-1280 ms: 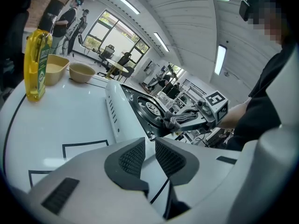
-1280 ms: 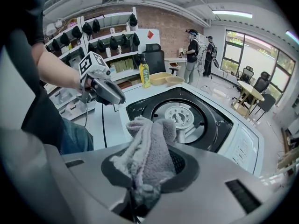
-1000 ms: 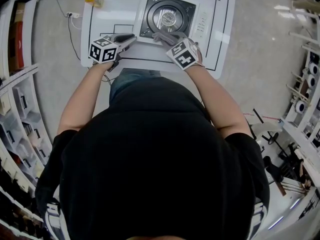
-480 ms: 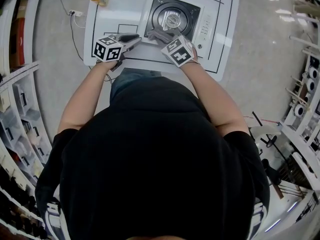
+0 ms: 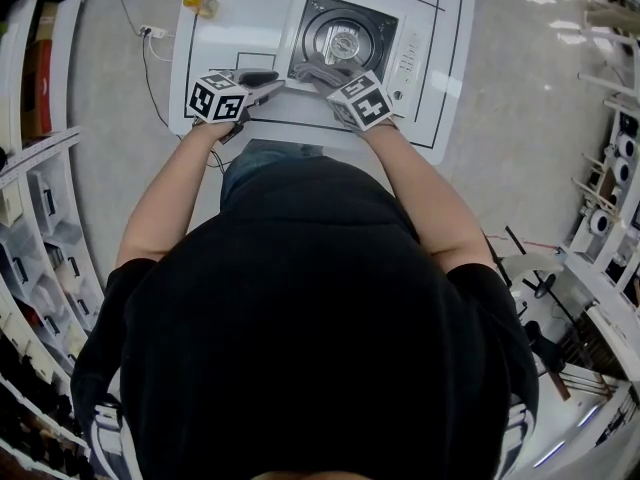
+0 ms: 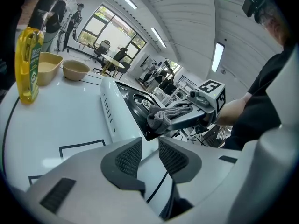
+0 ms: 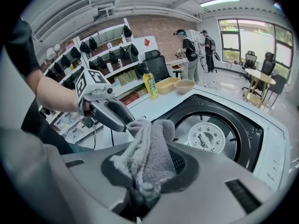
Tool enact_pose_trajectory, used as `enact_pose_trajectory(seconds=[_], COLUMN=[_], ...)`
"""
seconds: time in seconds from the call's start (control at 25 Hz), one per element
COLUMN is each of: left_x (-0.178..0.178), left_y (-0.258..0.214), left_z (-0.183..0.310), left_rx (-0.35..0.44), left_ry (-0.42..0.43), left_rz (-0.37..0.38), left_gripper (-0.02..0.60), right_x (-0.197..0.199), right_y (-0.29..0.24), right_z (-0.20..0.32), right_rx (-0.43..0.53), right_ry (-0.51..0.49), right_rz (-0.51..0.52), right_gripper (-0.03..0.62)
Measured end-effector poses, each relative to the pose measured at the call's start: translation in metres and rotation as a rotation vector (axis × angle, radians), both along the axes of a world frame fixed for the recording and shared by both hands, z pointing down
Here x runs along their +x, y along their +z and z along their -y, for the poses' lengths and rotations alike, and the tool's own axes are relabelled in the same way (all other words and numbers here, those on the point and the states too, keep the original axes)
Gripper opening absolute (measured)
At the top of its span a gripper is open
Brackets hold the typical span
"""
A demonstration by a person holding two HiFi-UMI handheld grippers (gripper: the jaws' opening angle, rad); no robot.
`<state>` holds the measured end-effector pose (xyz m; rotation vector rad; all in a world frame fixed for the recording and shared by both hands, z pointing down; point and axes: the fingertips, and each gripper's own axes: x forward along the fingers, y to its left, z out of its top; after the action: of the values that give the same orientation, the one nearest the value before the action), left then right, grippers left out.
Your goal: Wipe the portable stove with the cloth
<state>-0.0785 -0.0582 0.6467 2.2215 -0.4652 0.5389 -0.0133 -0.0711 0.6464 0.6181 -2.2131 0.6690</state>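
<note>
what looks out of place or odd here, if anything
Nothing stands out. The white square portable stove sits flat on the white table, the grey fluffy cloth is clamped in the right hand-held gripper at its near edge, and the yellow bottle stands upright. No spills show.

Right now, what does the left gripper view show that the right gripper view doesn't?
Only the left gripper view: the gap between the jaws of the left claw, which have just been opening, with nothing in it, plus the slotted side wall of the portable stove. Only the right gripper view: the wall shelves behind the table. Both: the grey cloth clamped in the right claw, the yellow bottle and the two tan bowls.
</note>
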Motion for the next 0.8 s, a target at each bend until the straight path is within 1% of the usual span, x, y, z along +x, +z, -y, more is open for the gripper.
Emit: enact_pose_trajectory(seconds=[0.2, 0.28, 0.56, 0.8], left_x=[0.005, 0.005, -0.001, -0.007], left_y=[-0.004, -0.007, -0.027, -0.062], left_z=[-0.007, -0.009, -0.019, -0.029], left_rx=[0.027, 0.043, 0.09, 0.163], left_ry=[0.042, 0.042, 0.004, -0.054], left_rz=[0.044, 0.059, 0.086, 0.087], left_gripper=[0.172, 0.177, 0.192, 0.192], right_x=[0.011, 0.019, 0.063, 0.112], right_y=[-0.018, -0.027, -0.074, -0.121], right_z=[0.0, 0.001, 0.006, 0.003], right_rx=[0.001, 0.013, 0.087, 0.16], right_ry=[0.033, 0.05, 0.145, 0.245], right_rz=[0.08, 0.098, 0.15, 0.184], right_gripper=[0.112, 0.112, 0.114, 0.114])
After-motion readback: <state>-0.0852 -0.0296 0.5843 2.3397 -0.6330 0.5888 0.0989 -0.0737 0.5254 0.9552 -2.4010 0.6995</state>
